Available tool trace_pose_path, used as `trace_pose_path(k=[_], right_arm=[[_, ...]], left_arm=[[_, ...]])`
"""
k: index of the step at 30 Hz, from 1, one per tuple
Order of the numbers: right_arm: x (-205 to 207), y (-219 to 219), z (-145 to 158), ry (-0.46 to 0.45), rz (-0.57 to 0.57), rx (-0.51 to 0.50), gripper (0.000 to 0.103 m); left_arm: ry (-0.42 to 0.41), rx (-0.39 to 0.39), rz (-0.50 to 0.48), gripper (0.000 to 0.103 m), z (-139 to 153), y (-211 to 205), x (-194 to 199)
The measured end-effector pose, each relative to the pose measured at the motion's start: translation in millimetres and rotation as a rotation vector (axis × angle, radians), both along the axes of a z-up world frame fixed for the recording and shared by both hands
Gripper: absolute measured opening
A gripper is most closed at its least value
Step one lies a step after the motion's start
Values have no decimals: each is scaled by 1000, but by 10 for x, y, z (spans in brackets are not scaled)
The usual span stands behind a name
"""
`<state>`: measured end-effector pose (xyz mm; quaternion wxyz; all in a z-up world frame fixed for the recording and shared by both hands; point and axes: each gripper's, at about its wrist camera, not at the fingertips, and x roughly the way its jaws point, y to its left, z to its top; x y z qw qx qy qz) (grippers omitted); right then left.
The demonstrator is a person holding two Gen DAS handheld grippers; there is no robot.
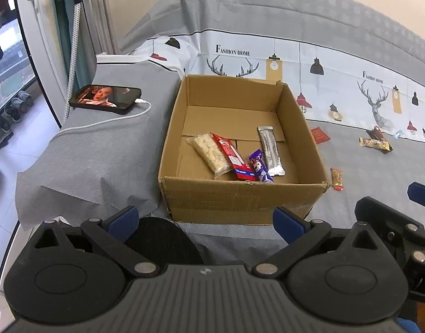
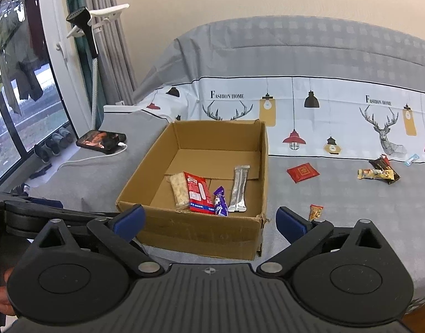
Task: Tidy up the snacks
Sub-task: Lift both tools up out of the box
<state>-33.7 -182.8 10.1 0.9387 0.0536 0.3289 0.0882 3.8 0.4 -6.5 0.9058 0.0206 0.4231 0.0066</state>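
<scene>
An open cardboard box [image 1: 240, 197] [image 2: 195, 233] stands on the grey bed. Inside lie a clear bag of white pieces [image 1: 209, 152] [image 2: 179, 191], a red packet [image 1: 233, 156] [image 2: 198, 194], a purple wrapper [image 1: 259, 168] [image 2: 220, 202] and a silver stick pack [image 1: 271, 151] [image 2: 239, 190]. Right of the box lie a small orange snack [image 1: 337, 179] [image 2: 315, 212], a red packet [image 1: 320, 135] [image 2: 303, 172], a yellow bar [image 1: 374, 144] [image 2: 375, 174] and a dark wrapper [image 2: 383, 166]. My left gripper [image 1: 207, 219] and right gripper [image 2: 209, 219] are open and empty, in front of the box.
A phone [image 1: 105, 98] [image 2: 101, 141] with a white cable lies left of the box. A small blue-white candy [image 2: 411, 158] lies far right. A garment steamer pole [image 2: 91, 63] and a window stand at the left. The bed edge drops off at left.
</scene>
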Motion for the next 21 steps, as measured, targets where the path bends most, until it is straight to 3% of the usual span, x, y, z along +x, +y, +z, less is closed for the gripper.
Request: trace_pose_path(k=[21], right_arm=[[-86, -45, 1, 5, -14, 17, 100]], left_arm=[[10, -5, -5, 103, 13, -22, -42]])
